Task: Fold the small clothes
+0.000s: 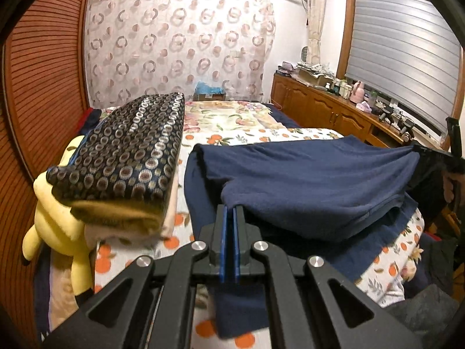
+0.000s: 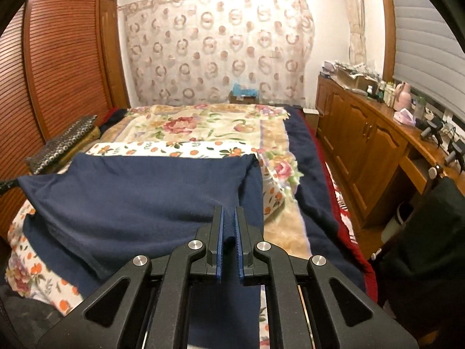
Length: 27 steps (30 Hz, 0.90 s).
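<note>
Navy fleece, that's what both tools are clamped on right now. The left gripper (image 1: 231, 208) has its blue pads pinched tight on one edge of the navy garment (image 1: 314, 180), and the right gripper (image 2: 228, 209) is squeezed onto the opposite edge, cloth bunched between its pads. So the piece hangs stretched between the two, lifted a bit off the fruit-print bedspread (image 1: 261, 135), with a lower layer trailing on the bed under and ahead of the tools. Looks to me like a fold mid-way: one flap raised, not laid over yet. Off to the left tool's left sits a patterned cushion (image 1: 128, 142) on a yellow plush toy (image 1: 55, 224). No finished folded pile that I can spot, so most of the job seems left.
</note>
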Available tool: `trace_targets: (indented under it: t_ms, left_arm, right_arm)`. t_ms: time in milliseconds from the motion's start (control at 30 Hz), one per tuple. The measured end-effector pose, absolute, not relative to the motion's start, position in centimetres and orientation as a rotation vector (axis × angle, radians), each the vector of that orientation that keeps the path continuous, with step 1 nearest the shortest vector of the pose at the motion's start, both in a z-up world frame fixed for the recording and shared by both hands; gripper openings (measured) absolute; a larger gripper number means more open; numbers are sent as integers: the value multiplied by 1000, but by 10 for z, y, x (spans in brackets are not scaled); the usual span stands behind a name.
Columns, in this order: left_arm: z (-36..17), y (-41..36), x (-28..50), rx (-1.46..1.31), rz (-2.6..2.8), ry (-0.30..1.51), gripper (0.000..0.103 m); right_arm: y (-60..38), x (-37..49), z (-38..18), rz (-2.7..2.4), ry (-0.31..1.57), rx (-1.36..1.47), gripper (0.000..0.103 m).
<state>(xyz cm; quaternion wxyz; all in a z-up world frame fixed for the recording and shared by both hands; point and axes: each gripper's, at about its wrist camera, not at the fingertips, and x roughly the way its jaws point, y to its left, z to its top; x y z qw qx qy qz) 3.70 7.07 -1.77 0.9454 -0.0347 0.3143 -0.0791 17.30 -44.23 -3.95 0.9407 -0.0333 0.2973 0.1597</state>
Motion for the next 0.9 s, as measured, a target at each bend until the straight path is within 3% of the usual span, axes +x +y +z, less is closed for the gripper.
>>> trace_targets:
  t_ms: [133,400,900]
  left_arm:
    - [-26,69,22,-73,-159,659,1]
    - [-61,68,21,-85,-134,750,1]
    - [-56,68,10,-83,-120,745,1]
  right_arm:
    - [-443,159,-37,325,605,-84,4]
    - [-444,167,-91,296,729,-84,4]
    - [-442,165,-108,280,759,-107,6]
